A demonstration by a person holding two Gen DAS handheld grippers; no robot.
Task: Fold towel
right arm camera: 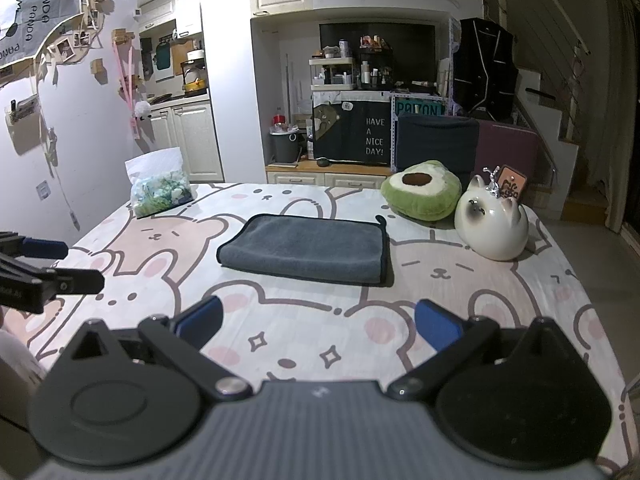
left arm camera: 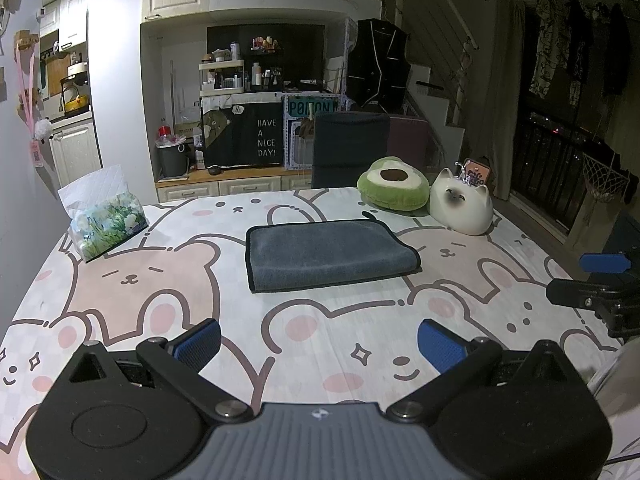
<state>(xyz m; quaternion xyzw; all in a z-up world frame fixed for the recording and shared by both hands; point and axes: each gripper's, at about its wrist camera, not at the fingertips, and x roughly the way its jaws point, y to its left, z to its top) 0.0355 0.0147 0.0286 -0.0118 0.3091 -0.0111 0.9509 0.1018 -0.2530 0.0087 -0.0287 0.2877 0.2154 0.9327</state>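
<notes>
A grey towel (left arm camera: 328, 254) with dark edging lies folded into a flat rectangle in the middle of the table (left arm camera: 280, 320), also seen as the towel (right arm camera: 308, 248) in the right wrist view. My left gripper (left arm camera: 319, 344) hovers open near the table's front, well short of the towel, nothing between its blue pads. My right gripper (right arm camera: 319, 324) is open too, likewise back from the towel and empty. Each gripper shows at the edge of the other's view: the right gripper (left arm camera: 592, 280) at the far right, the left gripper (right arm camera: 48, 264) at the far left.
A tissue pack (left arm camera: 106, 220) sits at the table's back left. A green avocado plush (left arm camera: 394, 190) and a white cat-shaped ornament (left arm camera: 462, 206) stand at the back right. A dark chair back (left arm camera: 350, 148) rises behind the table. The cloth has a cartoon bear print.
</notes>
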